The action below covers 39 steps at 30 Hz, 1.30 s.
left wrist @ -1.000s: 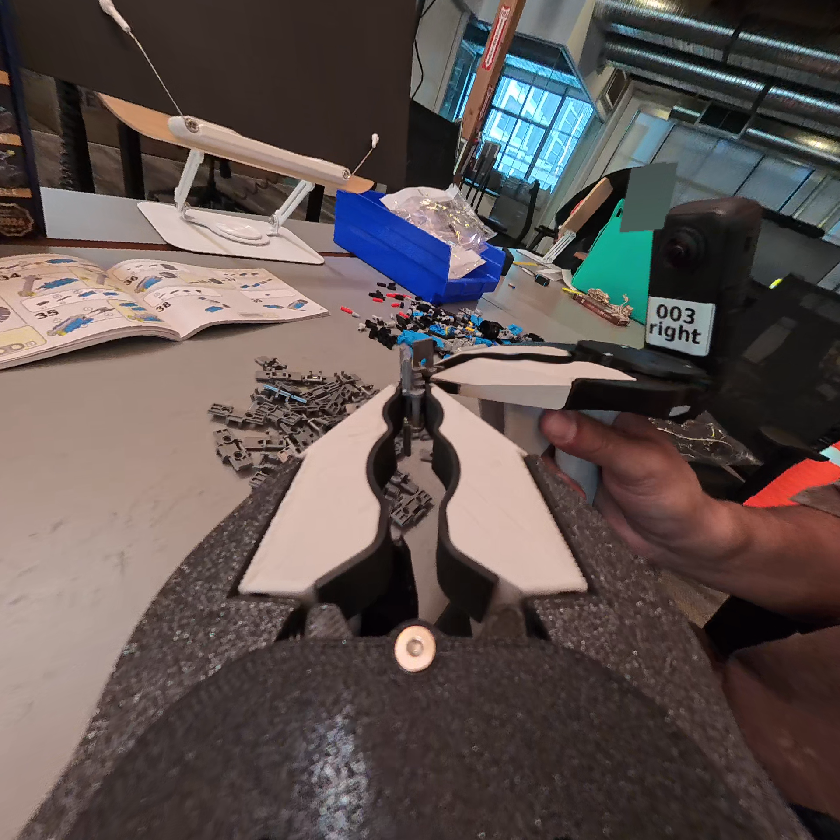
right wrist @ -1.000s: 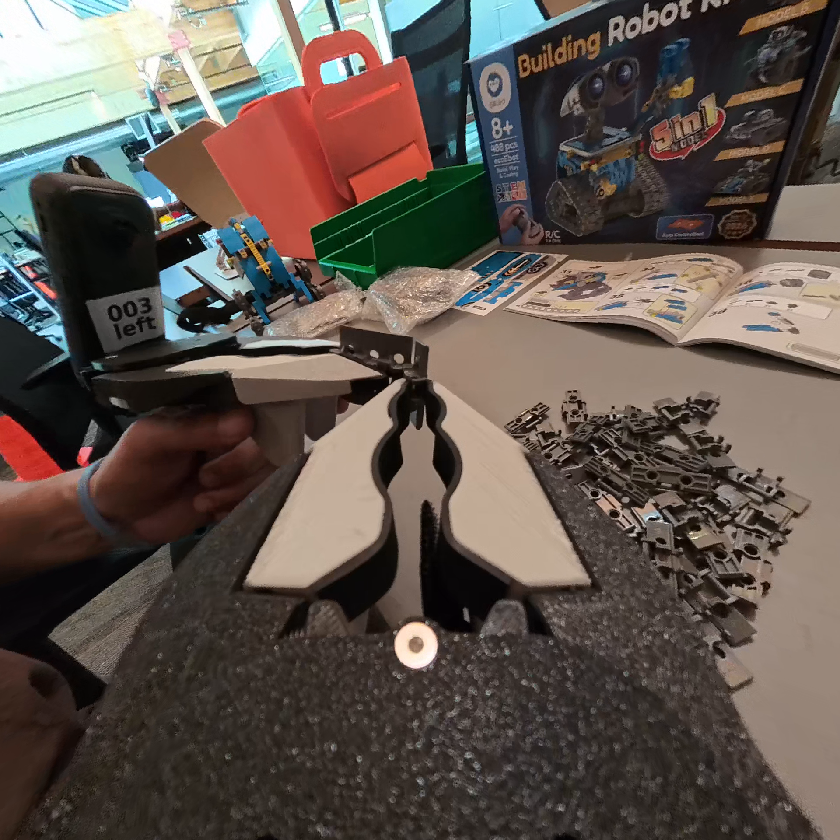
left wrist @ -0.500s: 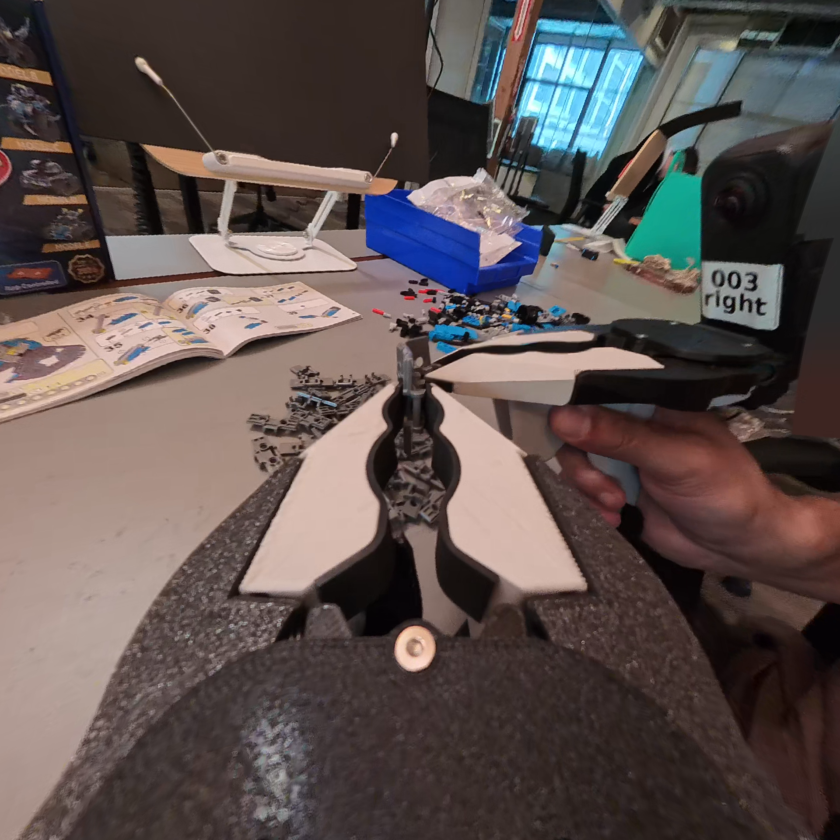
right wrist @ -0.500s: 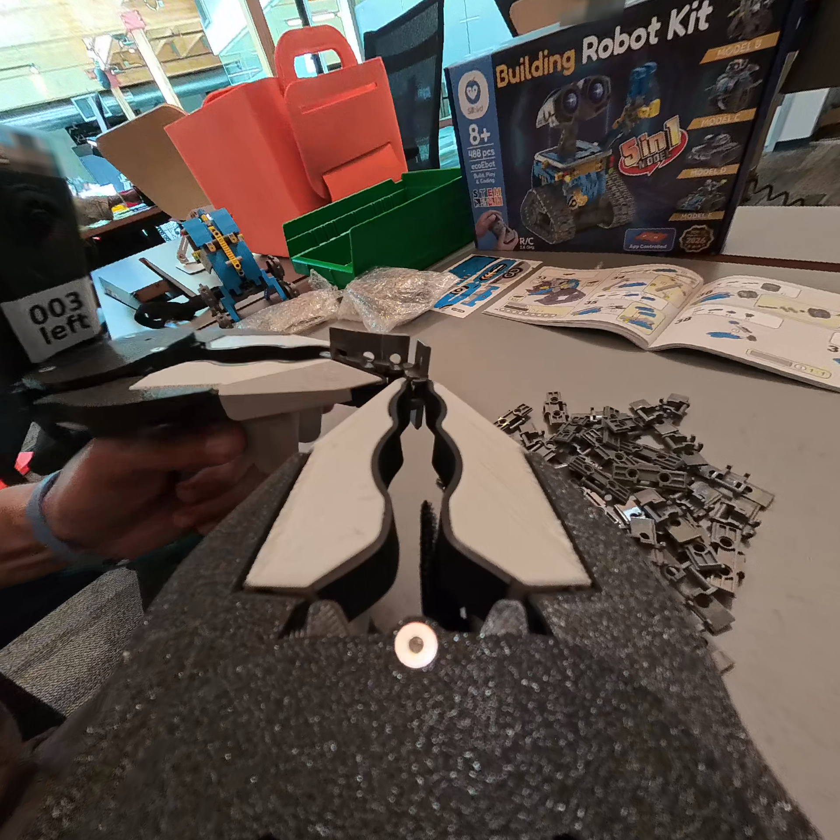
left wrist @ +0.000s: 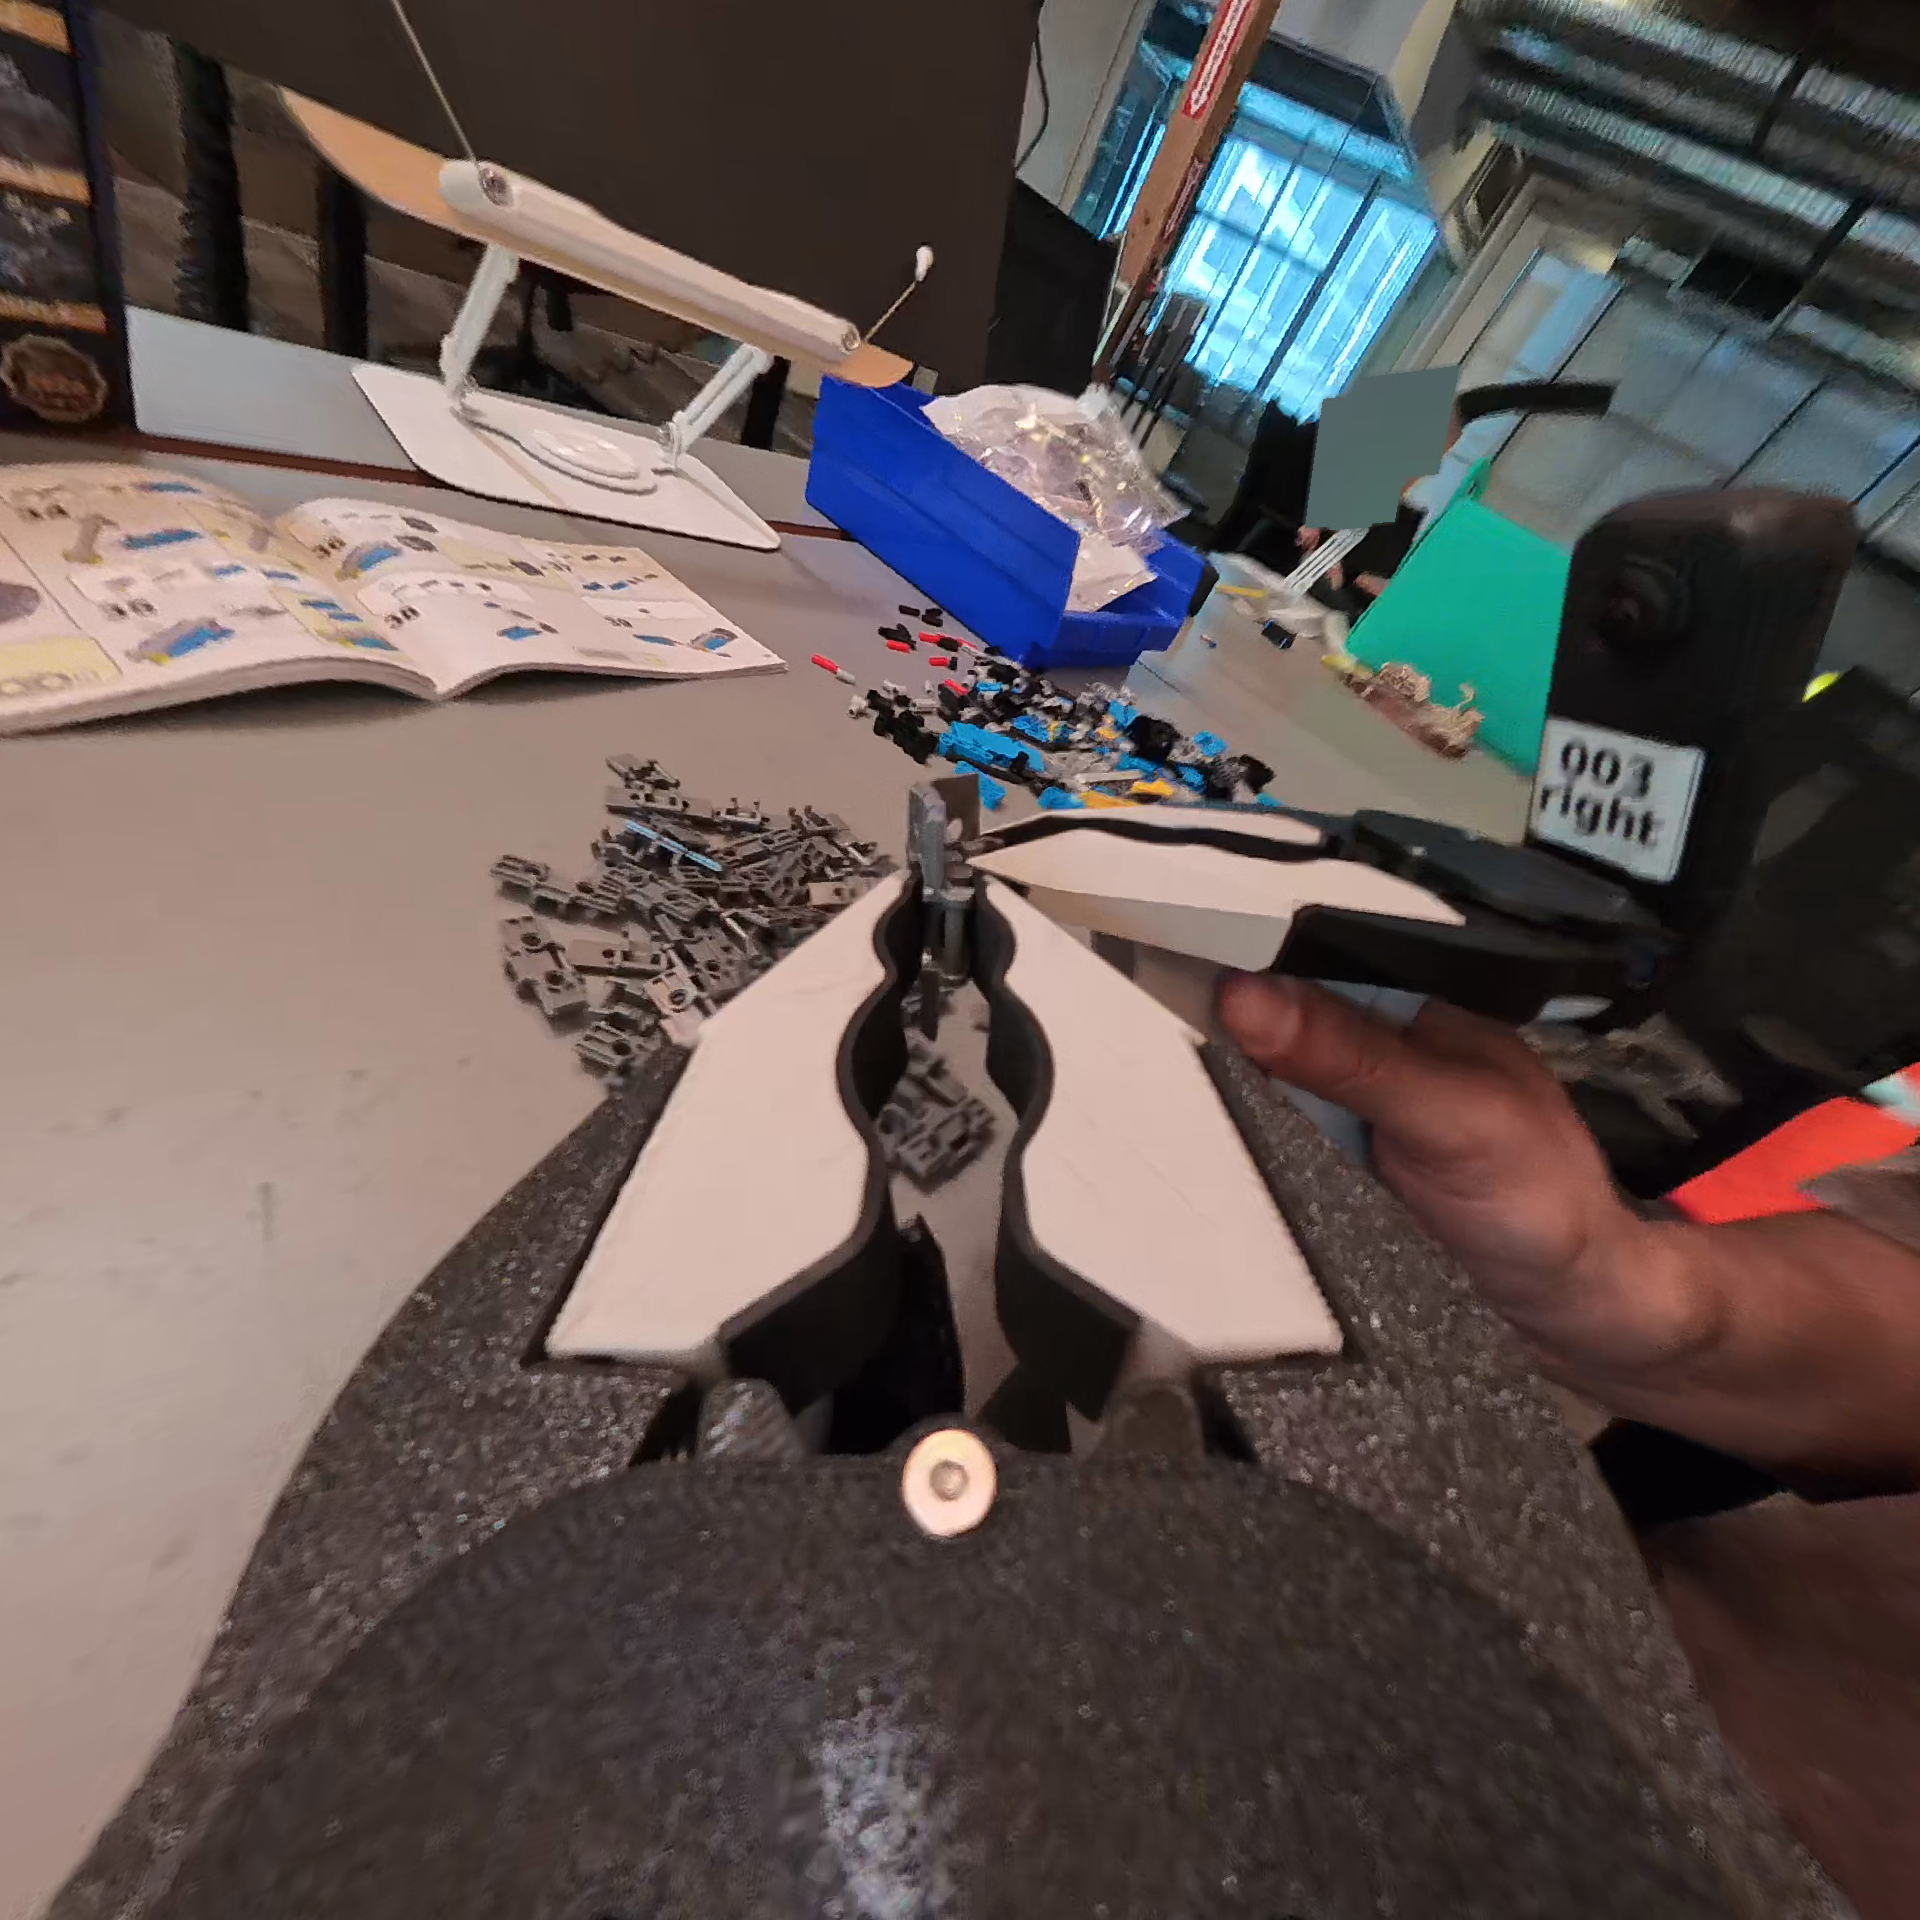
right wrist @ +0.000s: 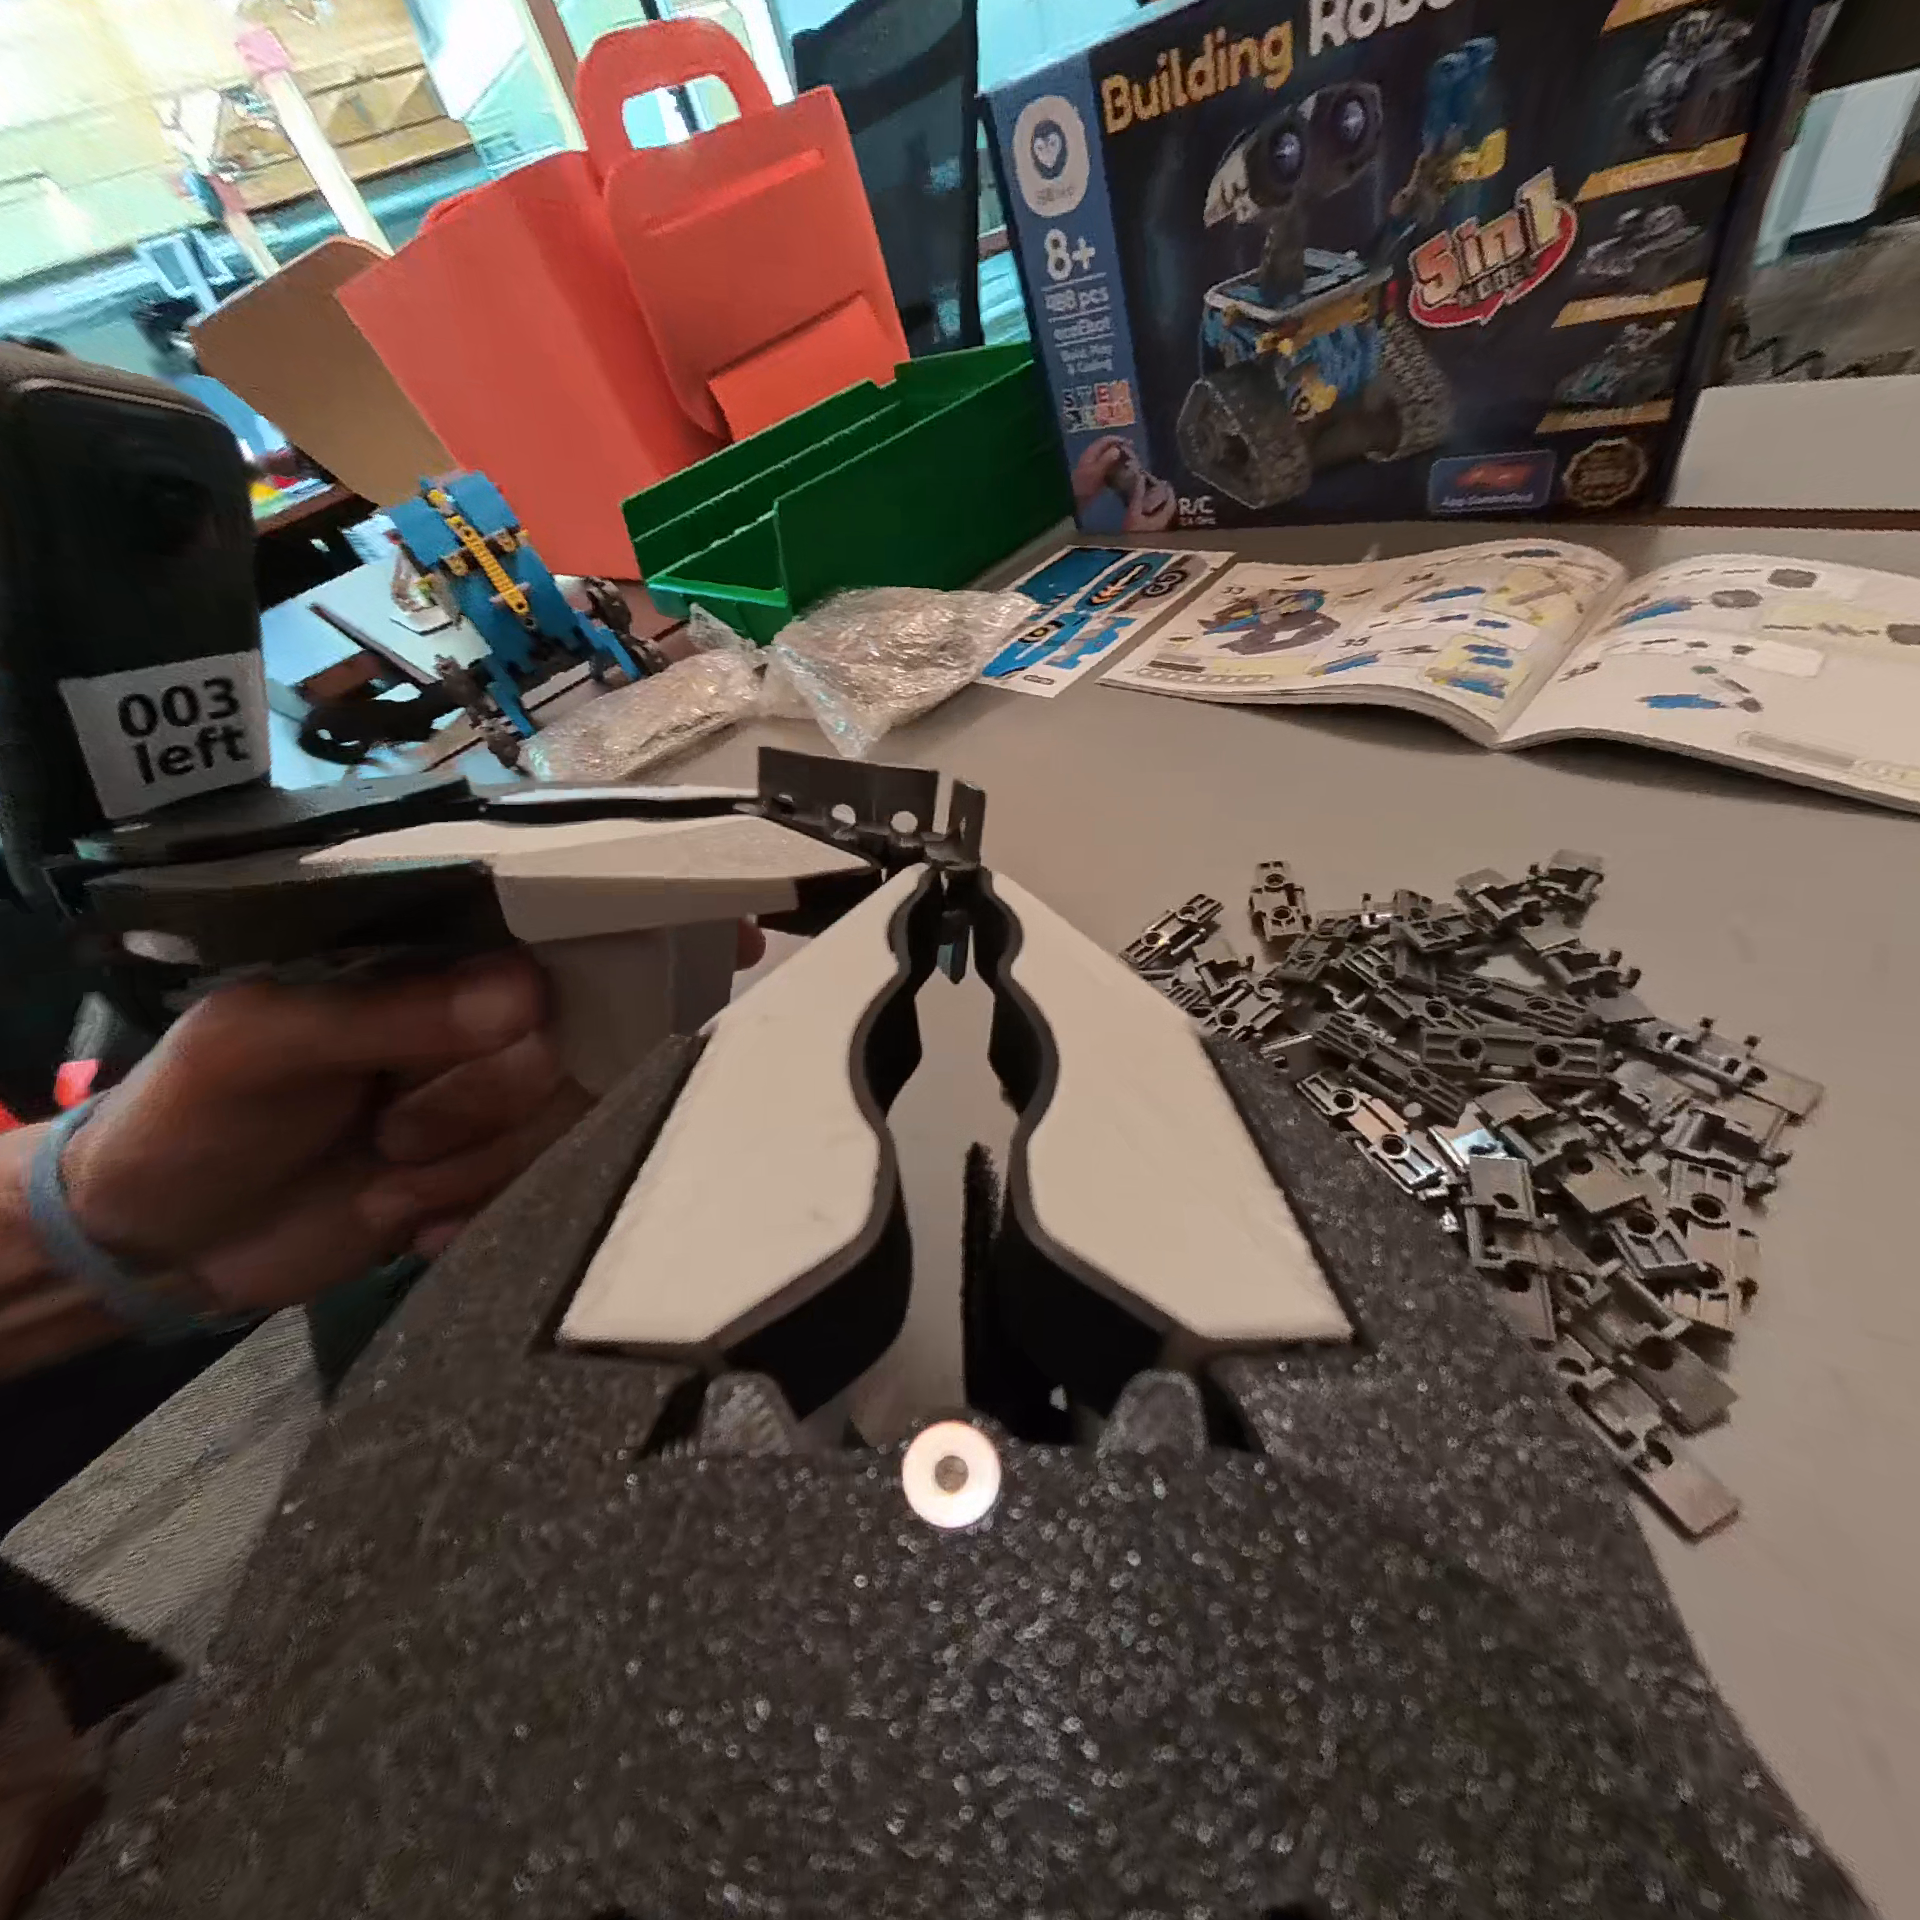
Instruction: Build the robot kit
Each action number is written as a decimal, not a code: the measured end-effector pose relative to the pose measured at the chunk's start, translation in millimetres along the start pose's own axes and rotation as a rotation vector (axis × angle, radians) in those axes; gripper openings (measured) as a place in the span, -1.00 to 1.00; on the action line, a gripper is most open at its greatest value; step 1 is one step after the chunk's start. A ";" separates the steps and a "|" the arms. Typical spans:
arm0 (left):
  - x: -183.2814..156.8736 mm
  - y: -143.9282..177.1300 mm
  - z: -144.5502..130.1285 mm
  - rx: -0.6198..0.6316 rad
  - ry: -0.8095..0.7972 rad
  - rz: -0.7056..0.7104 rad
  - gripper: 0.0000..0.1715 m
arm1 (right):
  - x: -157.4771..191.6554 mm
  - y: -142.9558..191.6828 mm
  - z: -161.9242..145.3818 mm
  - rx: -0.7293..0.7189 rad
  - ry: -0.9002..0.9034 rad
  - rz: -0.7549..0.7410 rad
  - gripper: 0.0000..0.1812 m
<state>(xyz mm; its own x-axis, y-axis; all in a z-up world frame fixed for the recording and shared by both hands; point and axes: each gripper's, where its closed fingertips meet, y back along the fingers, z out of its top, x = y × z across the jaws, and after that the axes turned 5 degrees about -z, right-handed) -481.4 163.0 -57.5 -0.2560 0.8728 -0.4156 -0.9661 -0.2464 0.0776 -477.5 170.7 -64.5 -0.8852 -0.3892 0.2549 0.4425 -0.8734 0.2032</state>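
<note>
My left gripper (left wrist: 940, 883) is shut on a short strip of joined grey track links (left wrist: 938, 831), held upright above the table. In the right wrist view the left gripper (right wrist: 883, 842) comes in from the left with the strip (right wrist: 852, 795) sticking out of its tips. My right gripper (right wrist: 954, 883) is shut on a single grey track link (right wrist: 961, 821) at the strip's end. Its tips (left wrist: 977, 852) meet the left tips from the right. A loose pile of grey track links (right wrist: 1507, 1060) lies on the grey table (left wrist: 260, 987), also seen in the left wrist view (left wrist: 675, 914).
An open instruction booklet (left wrist: 364, 592) and a white stand (left wrist: 582, 312) are at the back left, a blue bin (left wrist: 977, 530) with plastic bags behind a pile of small coloured parts (left wrist: 1060, 727). The right wrist view shows the kit box (right wrist: 1351, 260), green bin (right wrist: 852, 488), orange bag (right wrist: 644, 291) and blue model (right wrist: 499, 582). The tips of both grippers are at nearly the same place.
Both grippers stay shut and tip to tip on the track pieces. Both have tilted and shifted slightly together above the table; the pile has not moved.
</note>
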 end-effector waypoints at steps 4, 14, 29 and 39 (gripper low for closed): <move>-0.3 1.4 1.1 -0.036 0.137 -0.066 -0.91 | 1.5 0.6 1.4 -0.004 0.051 -0.029 -0.93; 0.6 3.1 0.3 -0.006 0.106 -0.100 -0.91 | 2.7 -1.5 2.2 0.069 0.116 0.016 -0.93; -8.5 11.7 6.9 -0.021 0.241 -0.309 -0.91 | 12.3 17.1 8.0 0.117 -0.116 0.445 -0.78; -37.6 17.3 -0.4 0.044 0.275 -0.507 -0.91 | 32.1 29.0 0.6 0.223 -0.351 0.771 -0.74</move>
<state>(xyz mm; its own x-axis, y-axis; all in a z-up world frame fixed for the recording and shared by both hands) -488.5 125.8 -40.9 0.2517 0.7343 -0.6305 -0.9678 0.1964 -0.1576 -493.0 133.0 -49.8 -0.2490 -0.7028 0.6664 0.9496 -0.3125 0.0252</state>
